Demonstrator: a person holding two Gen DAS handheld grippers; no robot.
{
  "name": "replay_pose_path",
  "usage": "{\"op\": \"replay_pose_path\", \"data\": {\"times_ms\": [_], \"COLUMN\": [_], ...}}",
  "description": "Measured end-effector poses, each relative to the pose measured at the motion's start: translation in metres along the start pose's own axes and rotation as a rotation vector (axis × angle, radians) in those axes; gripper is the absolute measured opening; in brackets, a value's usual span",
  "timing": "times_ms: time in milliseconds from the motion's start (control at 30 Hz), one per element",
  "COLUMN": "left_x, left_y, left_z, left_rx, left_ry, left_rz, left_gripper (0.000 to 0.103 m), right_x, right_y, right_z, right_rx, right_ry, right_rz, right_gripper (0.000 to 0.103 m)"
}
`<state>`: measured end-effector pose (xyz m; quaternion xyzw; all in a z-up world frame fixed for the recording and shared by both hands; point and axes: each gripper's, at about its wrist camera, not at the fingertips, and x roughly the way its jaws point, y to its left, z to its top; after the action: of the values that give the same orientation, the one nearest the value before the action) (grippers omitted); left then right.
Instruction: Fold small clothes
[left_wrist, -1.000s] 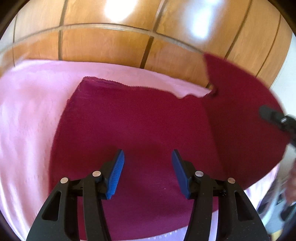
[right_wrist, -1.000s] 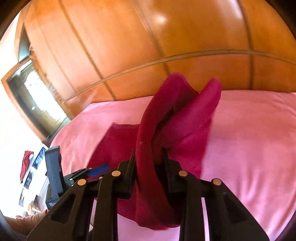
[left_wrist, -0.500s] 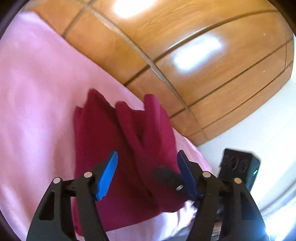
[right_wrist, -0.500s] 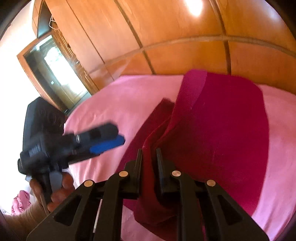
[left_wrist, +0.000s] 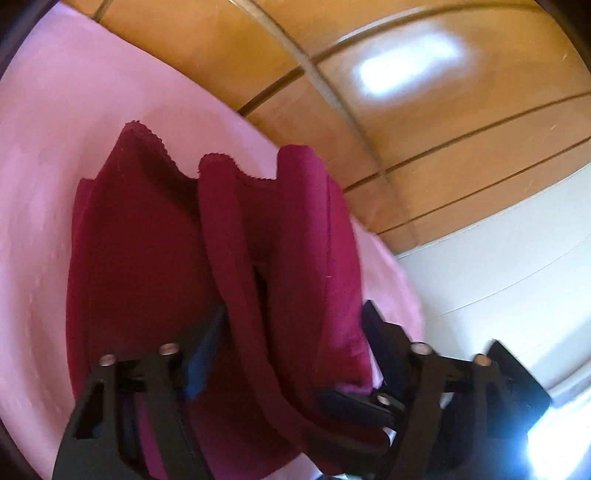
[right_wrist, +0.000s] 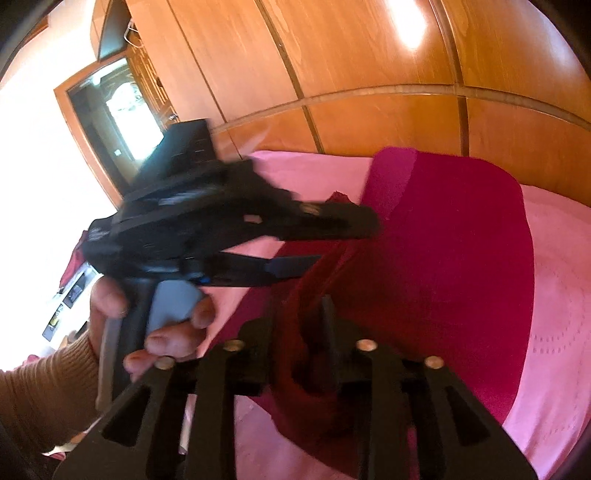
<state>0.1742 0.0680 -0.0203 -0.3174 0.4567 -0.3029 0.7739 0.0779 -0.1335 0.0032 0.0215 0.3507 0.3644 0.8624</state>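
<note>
A dark crimson knitted cloth garment (left_wrist: 147, 266) lies on a pale pink bedspread (left_wrist: 40, 166) in front of glossy brown wooden wardrobe panels (left_wrist: 424, 122). In the left wrist view its long axis runs away from the camera toward the wardrobe, and its far edge, scalloped and a little frayed, points at the panels. The left part lies flat on the bedspread; the right part is gathered into two raised lengthwise folds.

The left gripper (left_wrist: 291, 328) is tilted down over the near end of the garment. Its fingers (left_wrist: 205, 347), one with a blue pad, stand about half apart and are closing, with the raised folds between them. The blur hides whether the pads touch the fabric.

In the right wrist view the right gripper (right_wrist: 297, 314) has a bunched fold of the garment between its black fingers (right_wrist: 330, 325), which stand fairly narrow and are opening. Fabric fills the gap. Beyond it the garment spreads in a broad flat panel toward the wardrobe. The person's left hand (right_wrist: 159, 325), in a tan ribbed sleeve (right_wrist: 40, 398), grips the handle of the left gripper just to the left.
</note>
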Motion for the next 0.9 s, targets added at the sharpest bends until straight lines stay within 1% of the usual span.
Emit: {"op": "replay_pose_path", "data": {"times_ms": [33,67,100,133,167,267,333,367,400,467,533,633,700,767,833,900], "left_x": [0.007,0.012,0.015,0.016,0.018,0.024,0.025,0.025,0.026,0.026,0.023,0.000,-0.020,-0.041,-0.061,-0.068], "left_y": [-0.006,-0.010,-0.010,-0.012,-0.015,-0.023,-0.024,-0.026,-0.030,-0.037,-0.041,-0.043,-0.045,-0.045,-0.039,-0.025], "left_z": [0.003,0.005,0.008,0.011,0.012,0.018,0.019,0.019,0.018,0.017,0.014,0.007,0.004,0.000,-0.008,-0.012], "left_rx": [0.021,0.037,0.050,0.062,0.069,0.089,0.097,0.110,0.132,0.170,0.201,0.234,0.252,0.266,0.276,0.265], "left_ry": [0.019,0.031,0.040,0.044,0.047,0.054,0.050,0.047,0.046,0.032,0.008,-0.040,-0.083,-0.116,-0.136,-0.143], "left_rz": [0.033,0.062,0.095,0.119,0.128,0.161,0.172,0.179,0.192,0.214,0.235,0.236,0.237,0.238,0.258,0.300], "left_gripper": [0.054,0.046,0.043,0.043,0.042,0.042,0.041,0.033,0.029,0.024,0.020,0.018,0.018,0.018,0.018,0.018], "right_x": [-0.003,-0.004,-0.008,-0.015,-0.025,-0.051,-0.073,-0.079,-0.086,-0.089,-0.083,-0.068,-0.061,-0.057,-0.053,-0.041], "right_y": [0.000,0.000,0.000,-0.002,-0.005,-0.015,-0.033,-0.042,-0.056,-0.072,-0.081,-0.075,-0.058,-0.044,-0.028,-0.016], "right_z": [0.000,-0.001,-0.001,-0.002,-0.005,-0.009,-0.014,-0.018,-0.023,-0.032,-0.040,-0.042,-0.038,-0.034,-0.036,-0.035], "right_rx": [-0.002,-0.003,-0.001,0.006,0.012,0.038,0.097,0.122,0.153,0.198,0.227,0.210,0.161,0.130,0.087,0.062], "right_ry": [-0.009,-0.015,-0.020,-0.025,-0.030,-0.059,-0.089,-0.099,-0.105,-0.096,-0.079,-0.052,-0.048,-0.046,-0.038,-0.020], "right_rz": [0.008,0.015,0.028,0.054,0.077,0.111,0.110,0.096,0.050,-0.003,-0.030,-0.031,-0.025,0.005,0.035,0.051], "right_gripper": [0.035,0.041,0.048,0.050,0.054,0.060,0.060,0.060,0.058,0.057,0.056,0.055,0.056,0.056,0.056,0.056]}}
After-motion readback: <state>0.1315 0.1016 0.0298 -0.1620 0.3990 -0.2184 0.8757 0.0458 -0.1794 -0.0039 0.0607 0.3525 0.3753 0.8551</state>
